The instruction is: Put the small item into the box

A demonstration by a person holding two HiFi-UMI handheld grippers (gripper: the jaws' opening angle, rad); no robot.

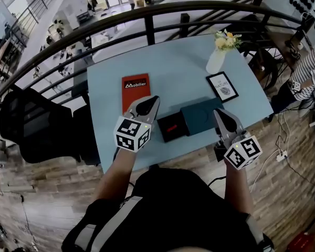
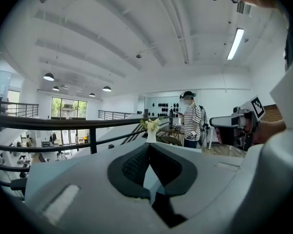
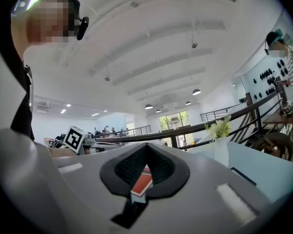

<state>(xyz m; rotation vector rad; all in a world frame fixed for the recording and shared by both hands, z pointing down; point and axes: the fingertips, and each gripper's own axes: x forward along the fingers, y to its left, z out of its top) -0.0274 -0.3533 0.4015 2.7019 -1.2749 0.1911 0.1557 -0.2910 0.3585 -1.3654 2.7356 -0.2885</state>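
A dark teal box (image 1: 202, 115) lies near the front edge of the light blue table (image 1: 178, 62). A smaller black piece (image 1: 172, 126) with a red patch on it touches the box's left side. My left gripper (image 1: 151, 103) is shut and empty, raised just left of the black piece. My right gripper (image 1: 219, 114) is shut too, over the teal box's right end. In the left gripper view the left gripper (image 2: 147, 147) pads meet with nothing between them. In the right gripper view the right gripper (image 3: 146, 147) is also empty, and the red booklet (image 3: 142, 182) shows through the gap below its tips.
A red booklet (image 1: 135, 86) lies left of centre on the table. A white vase of flowers (image 1: 216, 56) and a small framed picture (image 1: 222, 86) stand at the right. A black railing (image 1: 147, 14) curves behind the table. A person in a striped top (image 1: 312, 70) is at the far right.
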